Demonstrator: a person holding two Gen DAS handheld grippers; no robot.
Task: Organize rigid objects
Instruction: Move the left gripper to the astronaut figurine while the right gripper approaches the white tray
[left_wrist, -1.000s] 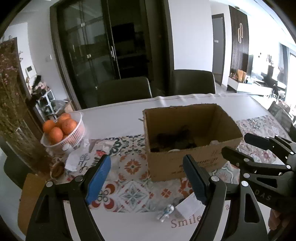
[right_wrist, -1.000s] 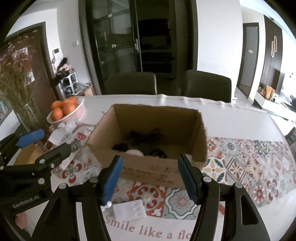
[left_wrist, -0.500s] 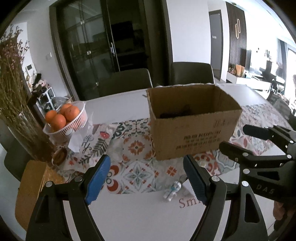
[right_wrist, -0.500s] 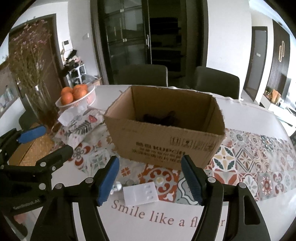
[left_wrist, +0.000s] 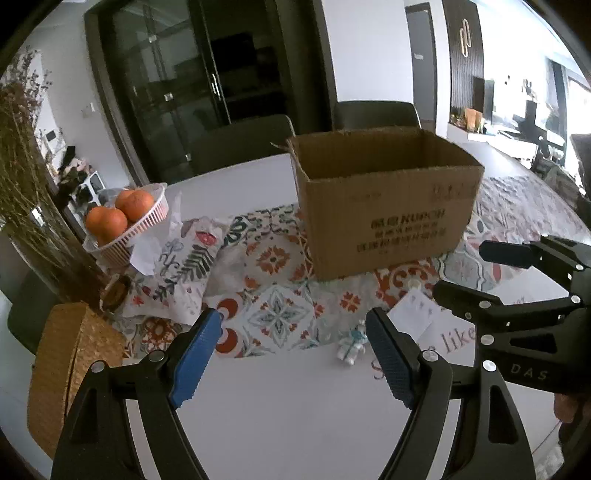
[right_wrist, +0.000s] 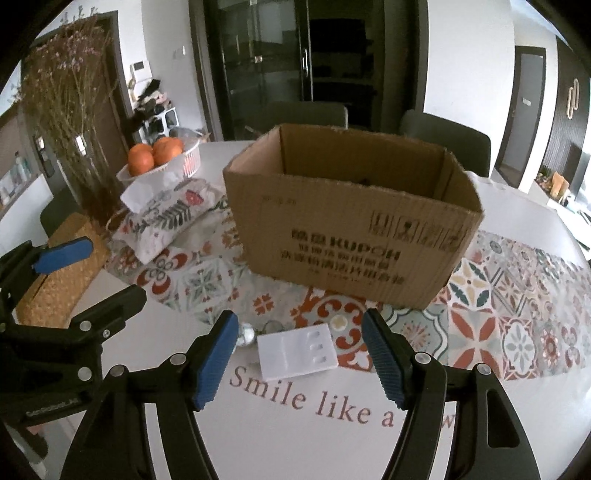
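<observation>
An open cardboard box (left_wrist: 388, 221) (right_wrist: 351, 240) stands on the patterned table runner; its inside is hidden from this low angle. In front of it lie a flat white plastic piece (right_wrist: 297, 349) (left_wrist: 413, 314), a small white disc (right_wrist: 339, 323), a shiny little ball (right_wrist: 245, 334) and a tiny white-and-teal figure (left_wrist: 351, 349). My left gripper (left_wrist: 294, 317) (right_wrist: 115, 267) hovers open over the white tabletop, the figure just inside its right finger. My right gripper (right_wrist: 300, 317) (left_wrist: 461, 267) is open above the white piece, touching nothing.
A white basket of oranges (left_wrist: 125, 221) (right_wrist: 162, 158) and a floral tissue pack (right_wrist: 166, 221) sit at the left. A woven box (left_wrist: 66, 369) and a vase of dried flowers (right_wrist: 74, 110) stand further left. Dark chairs (right_wrist: 443, 144) line the far edge.
Both grippers have sunk toward the table and drawn back from the box, so its contents have dropped out of sight. The right jaws have widened a little.
</observation>
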